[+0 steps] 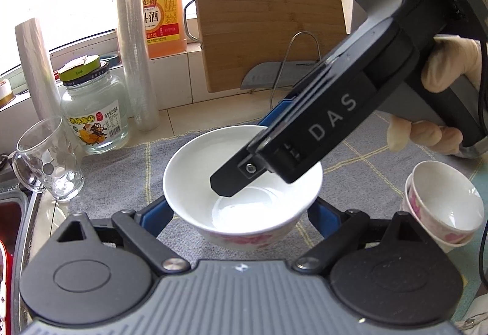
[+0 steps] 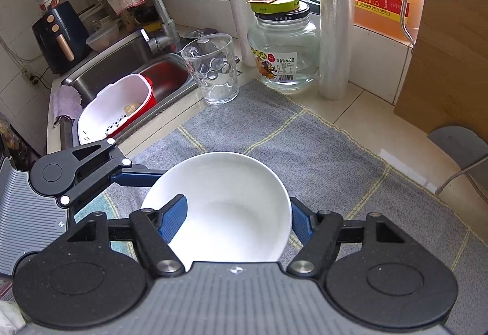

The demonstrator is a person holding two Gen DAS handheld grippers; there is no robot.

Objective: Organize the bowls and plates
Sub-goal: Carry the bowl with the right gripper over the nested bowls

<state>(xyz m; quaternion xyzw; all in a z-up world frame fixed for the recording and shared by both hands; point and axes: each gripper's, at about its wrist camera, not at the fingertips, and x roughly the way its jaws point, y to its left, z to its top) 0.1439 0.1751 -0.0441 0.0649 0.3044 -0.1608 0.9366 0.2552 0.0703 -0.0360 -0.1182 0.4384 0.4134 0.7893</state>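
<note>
**Both grippers on one white bowl, mouth up**

The bowl (image 1: 195,182) is upright w/ its mouth facing up and its base down. It's round, so it has no long axis to speak of. The inside is plain white, and there's a pink flower print on the outer wall nr the base. It's over the grey checked mat (image 2: 305,146), abt mid-mat, on the counter to the right of the sink (image 2: 122,60). Can't tell whether the base touches the mat or is just clear of it.

The right gripper (image 2: 238,214) is clamped on the bowl's wall: one blue pad is inside the bowl and the other is outside, w/ the rim betw them. In the left wrist view it comes in from the upper right, angled down, w/ the inner finger (image 1: 225,182) reaching toward the bowl's bottom. A gloved hand (image 1: 448,66) holds its handle.

The left gripper (image 1: 239,208) straddles the whole bowl w/ its fingers wide apart. There's a blue pad against the outer wall on each side, and they look pressed on, not loose.

A 2nd stack of two small flower-print bowls (image 1: 442,207) is on the mat's right side, apart from the held bowl. The stack is tilted, mouths leaning toward the held bowl.

Beyond the mat's far edge are a clear drinking glass (image 2: 213,69), a glass jar (image 2: 283,54) w/ a green lid and a wooden cutting board (image 1: 262,21) stood on edge.
</note>
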